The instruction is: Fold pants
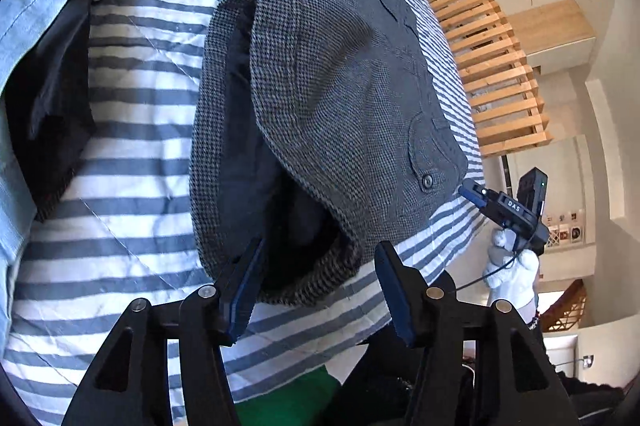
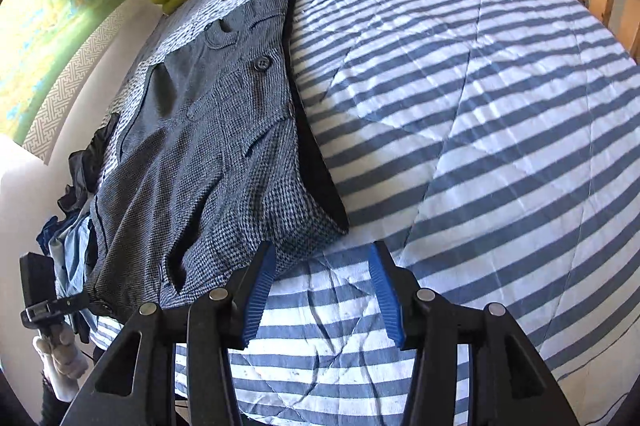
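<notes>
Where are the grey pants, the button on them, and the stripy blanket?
grey pants [image 1: 328,74]: left wrist view, middle of the cloth.
button [image 2: 262,64]: right wrist view, its dark centre.
stripy blanket [image 2: 480,130]: right wrist view, a bare stretch beside the pants.

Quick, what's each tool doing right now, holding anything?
Left tool: open, holding nothing; the grey pants lie just ahead.
Right tool: open, holding nothing, over the striped bedcover.

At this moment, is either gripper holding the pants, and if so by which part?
Nothing is held. The left gripper and right gripper both stand open just short of the grey checked pants, which lie loose on the striped bedspread.
</notes>
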